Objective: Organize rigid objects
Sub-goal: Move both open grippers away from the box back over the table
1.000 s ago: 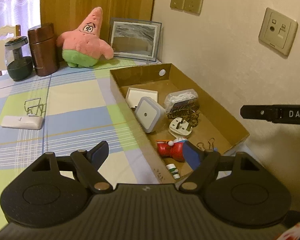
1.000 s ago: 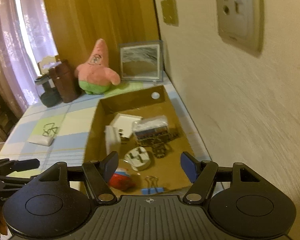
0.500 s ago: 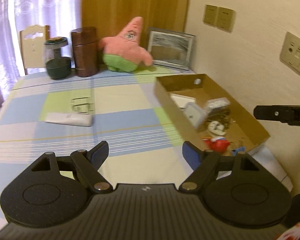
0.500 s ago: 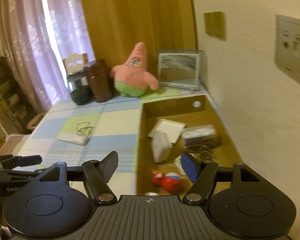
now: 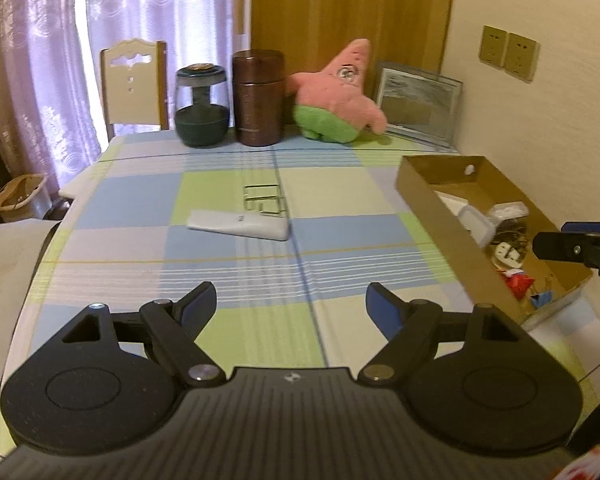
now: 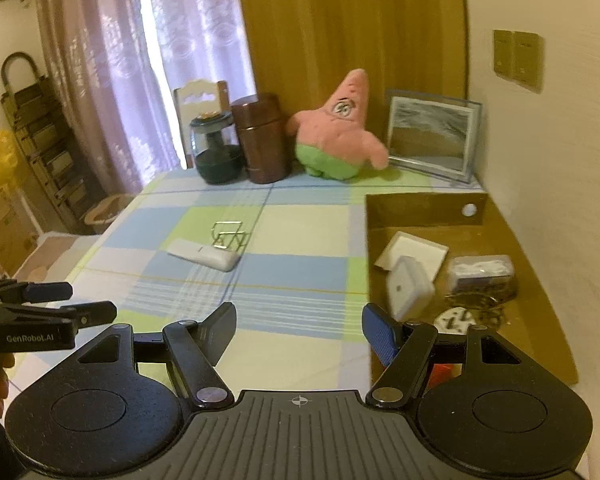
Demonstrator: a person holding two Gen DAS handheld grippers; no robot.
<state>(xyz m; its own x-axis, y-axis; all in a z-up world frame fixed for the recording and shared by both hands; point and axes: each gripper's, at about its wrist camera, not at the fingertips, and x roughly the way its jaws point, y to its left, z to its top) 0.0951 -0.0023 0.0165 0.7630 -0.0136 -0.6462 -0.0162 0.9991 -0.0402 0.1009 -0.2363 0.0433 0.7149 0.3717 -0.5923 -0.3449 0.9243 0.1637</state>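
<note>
The left gripper [image 5: 290, 302] hovers over the checked cloth of the worktop [image 5: 228, 320] with its fingers spread wide and nothing between them. The right gripper [image 6: 299, 328] is likewise wide apart and empty, hanging above the near edge of the cardboard box [image 6: 540, 320] that sits against the wall on the right.

Out on the open cloth lie a flat white remote-like device [image 5: 240, 225] and, touching its far side, a bent wire stand [image 5: 263, 199]; nothing stands between them and the left gripper. Inside the box are a white square night-light [image 6: 410, 286], a flat white card box [image 6: 414, 249], a clear plastic case [image 6: 482, 270], a tangle of chain [image 6: 480, 300], a white plug [image 6: 454, 320] and a small red toy [image 5: 520, 283] (partly hidden by the box wall).

Along the far edge stand a dark glass jar [image 5: 202, 106], a brown canister [image 5: 259, 98], a pink star plush [image 5: 336, 94] and a picture frame [image 5: 418, 102] leaning at the wall. A chair [image 5: 134, 84] sits behind the worktop.
</note>
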